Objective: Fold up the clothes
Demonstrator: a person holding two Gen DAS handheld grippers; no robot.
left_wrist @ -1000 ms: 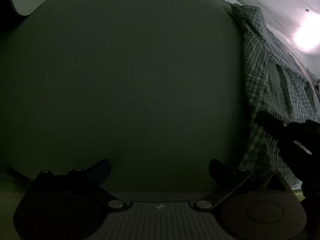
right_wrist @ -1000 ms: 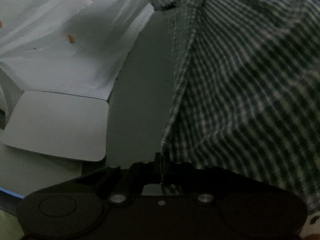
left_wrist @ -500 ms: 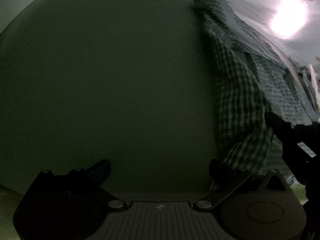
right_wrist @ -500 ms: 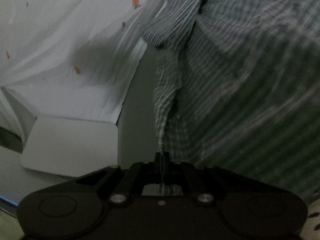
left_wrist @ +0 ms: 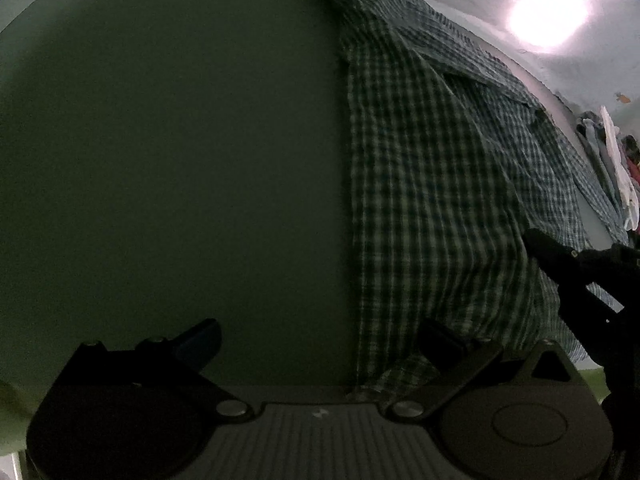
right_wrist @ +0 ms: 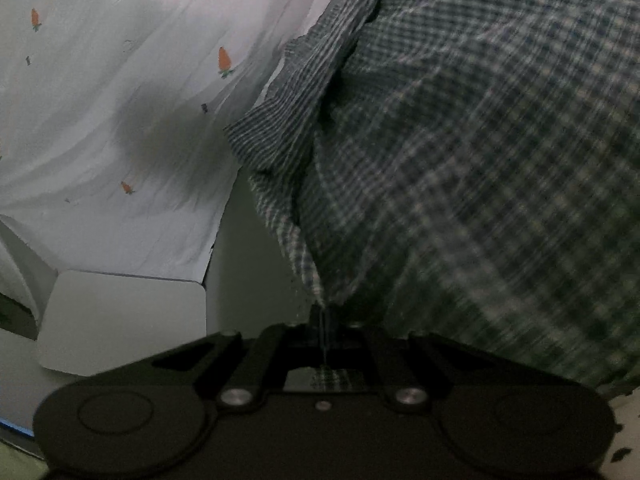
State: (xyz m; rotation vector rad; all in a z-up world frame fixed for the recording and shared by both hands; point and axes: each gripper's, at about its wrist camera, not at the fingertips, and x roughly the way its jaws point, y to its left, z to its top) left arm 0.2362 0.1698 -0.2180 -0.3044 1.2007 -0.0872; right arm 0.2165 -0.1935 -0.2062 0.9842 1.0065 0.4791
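A green-and-white checked shirt (left_wrist: 432,184) lies on the dark grey-green table (left_wrist: 168,152) and fills the right half of the left wrist view. My left gripper (left_wrist: 320,336) is open just above the table; its right finger (left_wrist: 440,340) is over the shirt's near edge, its left finger (left_wrist: 200,336) over bare table. My right gripper (right_wrist: 322,320) is shut on a thin edge of the shirt (right_wrist: 460,160), which rises up and to the right from the jaws. In the left wrist view the right gripper (left_wrist: 560,256) shows as a dark shape on the shirt's right side.
A white sheet with small carrot prints (right_wrist: 120,100) hangs behind the table. A white flat panel (right_wrist: 120,320) sits at the table's left end. A bright lamp glare (left_wrist: 548,16) is at the top right. Several other garments (left_wrist: 616,168) are piled at the far right.
The shirt has spread leftward across the left wrist view and now reaches the left gripper's right finger. The right gripper, still pinching the shirt edge, has travelled sideways with it.
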